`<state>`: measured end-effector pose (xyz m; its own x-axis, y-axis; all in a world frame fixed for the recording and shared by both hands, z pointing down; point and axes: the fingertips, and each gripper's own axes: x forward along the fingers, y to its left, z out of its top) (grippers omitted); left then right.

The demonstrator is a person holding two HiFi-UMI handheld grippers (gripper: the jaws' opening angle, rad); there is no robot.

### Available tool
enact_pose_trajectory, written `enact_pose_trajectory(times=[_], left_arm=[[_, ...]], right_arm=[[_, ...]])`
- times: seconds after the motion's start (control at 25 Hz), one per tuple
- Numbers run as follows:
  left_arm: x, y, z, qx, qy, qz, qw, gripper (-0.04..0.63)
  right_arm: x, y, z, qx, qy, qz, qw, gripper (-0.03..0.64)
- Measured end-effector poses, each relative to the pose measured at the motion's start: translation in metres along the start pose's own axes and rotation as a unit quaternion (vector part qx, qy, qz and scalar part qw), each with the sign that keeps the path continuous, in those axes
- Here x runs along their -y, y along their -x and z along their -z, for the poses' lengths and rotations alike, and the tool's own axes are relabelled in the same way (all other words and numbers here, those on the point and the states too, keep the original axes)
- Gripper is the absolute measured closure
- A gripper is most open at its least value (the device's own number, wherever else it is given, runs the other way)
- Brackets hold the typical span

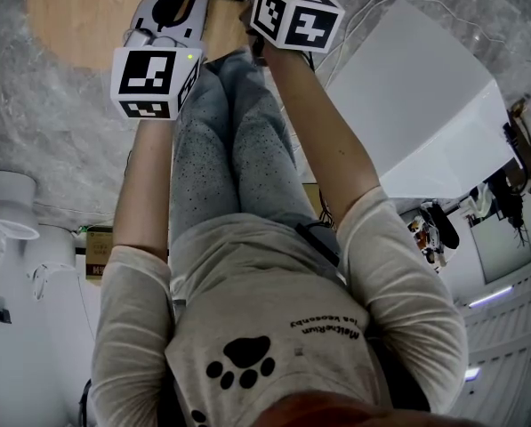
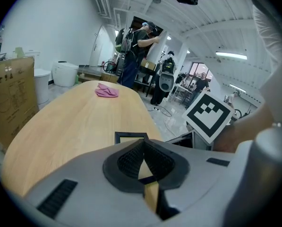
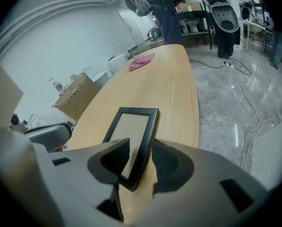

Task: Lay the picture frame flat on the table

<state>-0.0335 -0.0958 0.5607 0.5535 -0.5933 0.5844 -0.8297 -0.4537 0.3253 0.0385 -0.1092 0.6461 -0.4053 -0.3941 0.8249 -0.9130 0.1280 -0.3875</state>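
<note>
A black picture frame (image 3: 136,136) with a pale insert lies on the long wooden table (image 3: 174,79), near its edge. My right gripper (image 3: 141,160) stands open over the frame's near corner, one pad on each side and a gap at the right pad. In the left gripper view the frame's (image 2: 131,137) far edge shows just beyond my left gripper (image 2: 144,162). Its pads meet at the tips with nothing between them. In the head view both grippers reach to the table (image 1: 78,16) at the top edge, the left (image 1: 172,7) beside the right one's marker cube (image 1: 296,16). Their jaws are cut off there.
A pink cloth (image 3: 141,60) lies at the table's far end. A cardboard box (image 3: 74,100) stands to the table's left. A person (image 2: 136,51) stands beyond the far end. Cables (image 3: 235,67) run over the glossy floor on the right. A white block (image 1: 416,105) stands beside my right arm.
</note>
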Motion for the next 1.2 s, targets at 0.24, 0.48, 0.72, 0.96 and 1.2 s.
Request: enact_pose_trajectory(times=[0.24, 0.48, 0.72, 0.96, 1.2], left_arm=[[0.005, -0.001, -0.004, -0.007, -0.001, -0.001, 1.0000, 0.584], [0.011, 0.004, -0.011, -0.008, 0.004, -0.003, 1.0000, 0.584], [0.014, 0.015, -0.021, -0.004, 0.008, -0.009, 0.9999, 0.584], [0.023, 0.029, -0.035, -0.003, 0.003, -0.015, 0.9999, 0.584], [0.037, 0.043, -0.053, 0.005, 0.005, -0.014, 0.9999, 0.584]], right_arm=[[-0.003, 0.018, -0.011, 0.009, 0.033, 0.014, 0.999, 0.466], [-0.012, 0.040, -0.013, 0.011, 0.075, 0.036, 0.996, 0.517], [-0.021, 0.068, -0.021, 0.020, 0.096, 0.052, 0.994, 0.571], [-0.028, 0.097, -0.036, 0.029, 0.127, 0.055, 0.990, 0.604], [-0.037, 0.124, -0.050, 0.040, 0.151, 0.044, 0.987, 0.606]])
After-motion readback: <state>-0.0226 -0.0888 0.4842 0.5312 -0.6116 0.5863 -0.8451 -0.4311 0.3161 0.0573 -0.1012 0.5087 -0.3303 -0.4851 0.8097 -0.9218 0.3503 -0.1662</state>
